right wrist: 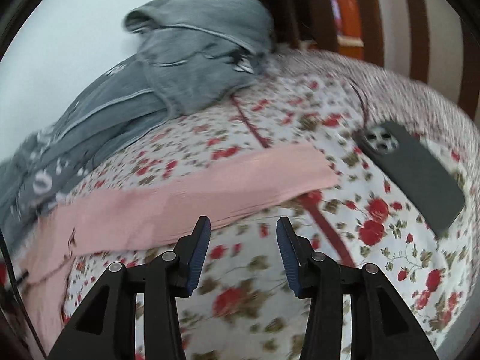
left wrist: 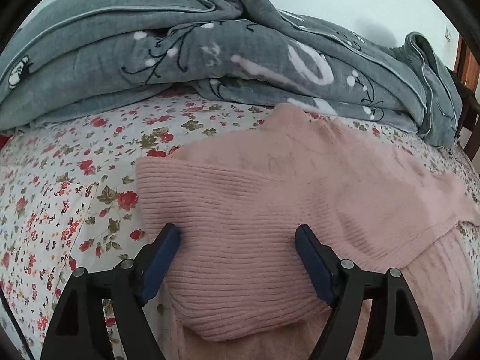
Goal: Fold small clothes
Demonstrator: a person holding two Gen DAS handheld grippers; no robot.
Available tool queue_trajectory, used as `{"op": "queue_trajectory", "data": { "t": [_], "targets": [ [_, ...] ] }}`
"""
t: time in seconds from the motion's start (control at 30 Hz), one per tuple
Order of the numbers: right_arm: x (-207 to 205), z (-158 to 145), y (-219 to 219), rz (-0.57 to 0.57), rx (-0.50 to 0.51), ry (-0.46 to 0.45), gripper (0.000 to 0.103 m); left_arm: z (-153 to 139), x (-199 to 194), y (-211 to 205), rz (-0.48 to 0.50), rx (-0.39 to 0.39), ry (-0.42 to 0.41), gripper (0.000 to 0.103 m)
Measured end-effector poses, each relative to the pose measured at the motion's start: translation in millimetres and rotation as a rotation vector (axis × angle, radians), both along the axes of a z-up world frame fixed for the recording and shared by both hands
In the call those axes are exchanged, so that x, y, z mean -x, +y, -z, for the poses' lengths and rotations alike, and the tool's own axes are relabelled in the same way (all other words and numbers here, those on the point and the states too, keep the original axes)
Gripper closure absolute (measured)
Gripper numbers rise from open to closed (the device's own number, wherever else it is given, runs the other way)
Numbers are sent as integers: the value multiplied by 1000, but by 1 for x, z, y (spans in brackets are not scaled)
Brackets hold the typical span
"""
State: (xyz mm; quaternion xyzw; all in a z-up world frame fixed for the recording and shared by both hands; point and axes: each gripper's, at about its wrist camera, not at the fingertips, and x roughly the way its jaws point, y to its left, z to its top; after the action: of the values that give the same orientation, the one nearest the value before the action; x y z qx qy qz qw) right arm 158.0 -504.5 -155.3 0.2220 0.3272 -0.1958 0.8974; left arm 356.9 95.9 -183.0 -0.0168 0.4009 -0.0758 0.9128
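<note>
Pink sweater (left wrist: 270, 210) lies on the bed (left wrist: 60, 180), sleeve folded over. Soft, light knit, it'll slump. Your left gripper (left wrist: 237, 240) gapes empty; right gripper (right wrist: 243, 237) half-open, empty. Pinch sleeve cuff (right wrist: 300, 168).

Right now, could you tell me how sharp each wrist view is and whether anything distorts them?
Left wrist view: sharp, ribs of the pink sweater crisp, fisheye bending the grey blanket. Right wrist view: motion-smeared, floral sheet and phone streaked.

A crumpled grey blanket (left wrist: 186, 60) lies on the flowered bedsheet (left wrist: 60, 186); a dark phone (right wrist: 417, 174) rests face down nearby.
</note>
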Motion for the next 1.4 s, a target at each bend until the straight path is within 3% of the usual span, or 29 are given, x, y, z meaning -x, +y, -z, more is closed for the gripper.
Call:
{"op": "queue_trajectory", "data": {
  "t": [0.3, 0.37, 0.43, 0.53, 0.67, 0.73, 0.9, 1.1, 1.17, 1.23, 1.4],
  "targets": [
    [-16, 15, -55, 90, -189, -62, 58, 1, 0, 3, 2, 14, 0, 23],
    [-22, 14, -62, 107, -203, -69, 63, 0, -1, 2, 2, 18, 0, 23],
    [-27, 12, -65, 135, -161, -57, 97, 0, 0, 3, 3, 30, -3, 23],
    [-37, 4, -59, 125, -88, -47, 98, -2, 2, 6, 0, 57, -13, 23],
    [-45, -32, -25, 107, 80, -61, 98, -6, 7, 19, -15, 132, -42, 23],
    [-51, -53, -5, 75, 116, -92, 98, -9, 10, 31, -52, 177, -57, 23],
    [-72, -116, 76, -71, 201, -180, 98, -21, 32, 80, -180, 306, -85, 23],
    [-104, -163, 220, -334, 268, -271, 98, -12, 65, 137, -371, 151, -79, 23],
    [-121, -163, 278, -447, 242, -288, 98, -1, 69, 152, -402, 180, -59, 23],
    [-139, -155, 332, -554, 203, -289, 98, 13, 71, 166, -400, 277, -36, 23],
    [-181, -88, 480, -837, 107, -181, 98, 17, 76, 170, -325, 350, -97, 19]
  ]
}}
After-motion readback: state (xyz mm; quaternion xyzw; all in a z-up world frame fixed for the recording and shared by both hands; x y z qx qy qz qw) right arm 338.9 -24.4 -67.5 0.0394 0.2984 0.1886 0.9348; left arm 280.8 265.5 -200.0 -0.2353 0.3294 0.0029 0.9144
